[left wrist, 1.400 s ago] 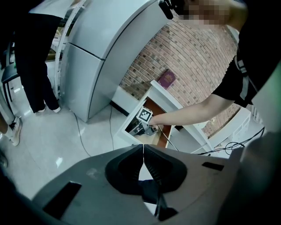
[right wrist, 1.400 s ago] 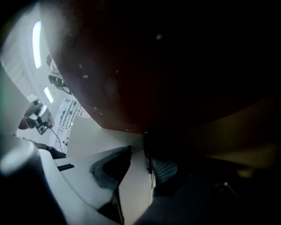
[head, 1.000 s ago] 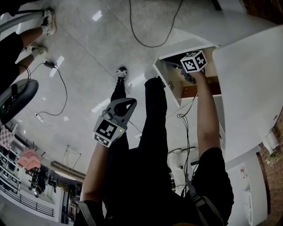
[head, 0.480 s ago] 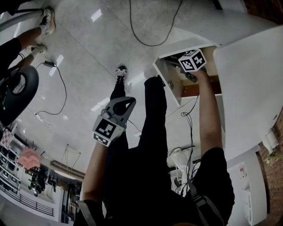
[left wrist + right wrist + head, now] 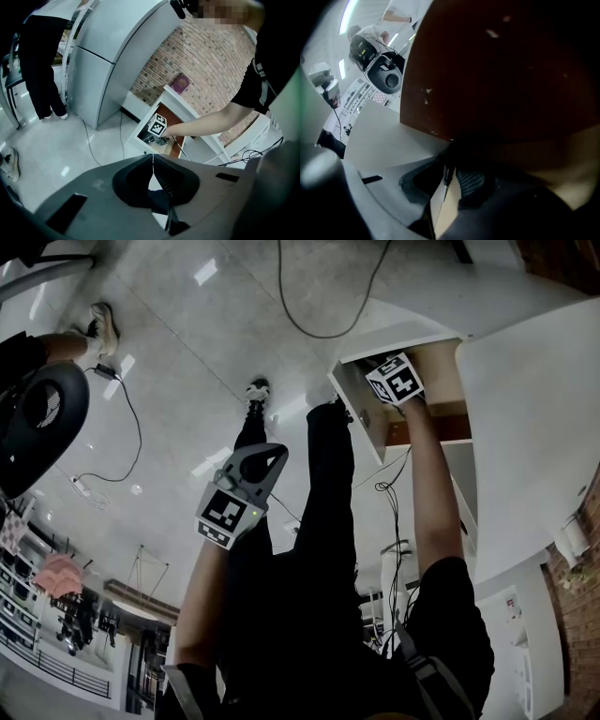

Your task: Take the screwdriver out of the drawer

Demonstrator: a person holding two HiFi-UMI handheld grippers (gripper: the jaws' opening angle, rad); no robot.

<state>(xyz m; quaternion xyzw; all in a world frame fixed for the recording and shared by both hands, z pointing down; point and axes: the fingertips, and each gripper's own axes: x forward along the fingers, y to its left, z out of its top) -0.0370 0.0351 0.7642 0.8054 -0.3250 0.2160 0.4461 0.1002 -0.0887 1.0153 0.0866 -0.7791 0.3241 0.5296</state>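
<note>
Right claw [image 5: 452, 157]: down inside the open drawer [image 5: 354, 418], jaws just closed in from wide. They now sit narrow on the screwdriver [image 5: 446, 180]. The tips pinch its dark handle, and the thin metal shaft runs back between the jaws toward the camera. Drawer's brown inner wall is right behind the tips, so the tool is still inside the drawer, low against the pale bottom.

Left claw [image 5: 152, 158]: jaws together, nothing in them. It's held out over the floor, well apart from the drawer and pointing towards it.

The drawer hangs under the white counter [image 5: 534, 409], white front panel pulled out towards the person.

Versus a second ago, head view: the right claw's marker cube [image 5: 394, 379] has rolled and tipped, shows different faces, and sits slightly nearer the drawer front. Left claw is unchanged. The black chair [image 5: 37, 423] at the left edge has shifted.
</note>
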